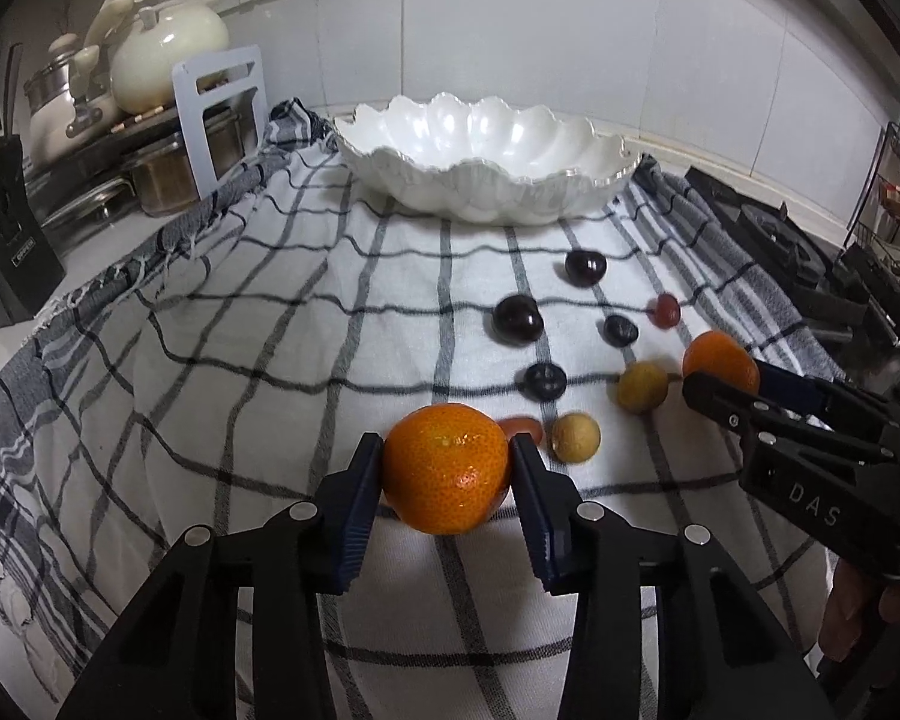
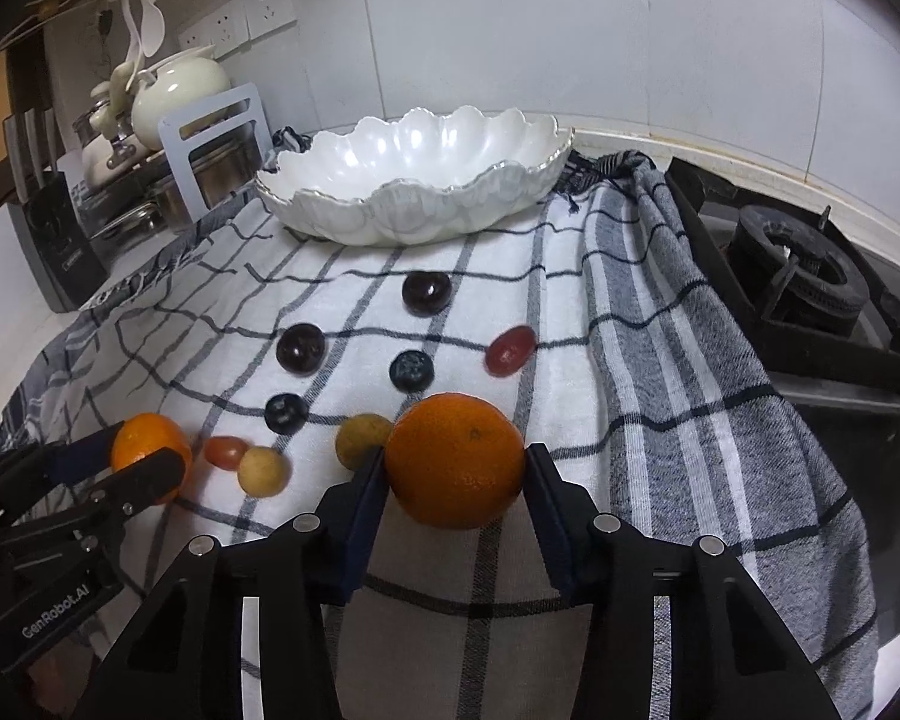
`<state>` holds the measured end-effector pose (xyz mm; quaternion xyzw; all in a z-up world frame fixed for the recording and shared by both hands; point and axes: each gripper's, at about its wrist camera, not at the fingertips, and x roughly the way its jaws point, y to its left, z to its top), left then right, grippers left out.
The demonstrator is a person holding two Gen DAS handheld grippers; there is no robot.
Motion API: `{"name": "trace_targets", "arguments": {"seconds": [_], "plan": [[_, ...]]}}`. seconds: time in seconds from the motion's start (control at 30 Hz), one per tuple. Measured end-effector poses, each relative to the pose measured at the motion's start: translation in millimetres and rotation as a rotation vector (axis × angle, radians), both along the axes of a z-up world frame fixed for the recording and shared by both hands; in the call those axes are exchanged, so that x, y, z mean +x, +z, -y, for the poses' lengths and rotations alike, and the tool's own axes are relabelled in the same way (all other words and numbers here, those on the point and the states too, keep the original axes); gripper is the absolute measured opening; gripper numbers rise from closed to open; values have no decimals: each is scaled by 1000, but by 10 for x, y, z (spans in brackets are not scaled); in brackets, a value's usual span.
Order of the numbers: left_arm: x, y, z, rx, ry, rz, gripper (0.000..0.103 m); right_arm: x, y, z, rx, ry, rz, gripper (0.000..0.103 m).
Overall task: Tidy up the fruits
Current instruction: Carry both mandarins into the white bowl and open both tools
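You had both grippers – left gripper (image 1: 447,468) and right gripper (image 2: 455,474) – each closed approx. halfway on a tangerine off the checked cloth (image 1: 240,360), ready for the empty bowl (image 1: 480,204) beyond.

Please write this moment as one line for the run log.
left gripper: shut on left orange | right gripper: shut on right orange | bowl: empty
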<state>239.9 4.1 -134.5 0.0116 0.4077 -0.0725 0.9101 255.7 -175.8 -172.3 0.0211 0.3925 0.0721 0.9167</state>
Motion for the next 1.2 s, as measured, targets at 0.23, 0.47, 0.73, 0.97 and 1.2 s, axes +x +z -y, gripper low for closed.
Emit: {"name": "trace_targets", "arguments": {"seconds": [0.23, 0.47, 0.73, 0.97, 1.2], "plan": [[75, 230, -63, -29, -4, 50, 42, 23, 241, -60, -4, 3, 37, 47], [189, 459, -82, -51, -20, 102, 42, 82, 510, -121, -15, -2, 93, 47], [351, 740, -47, -46, -31, 176, 42, 234, 781, -131, -14, 17, 162, 47], [561, 996, 13, -42, -5, 232, 42, 457, 998, -119, -13, 64, 230, 47], [840, 1194, 66, -33, 17, 284, 42, 787, 1204, -48, -3, 86, 275, 47]]}}
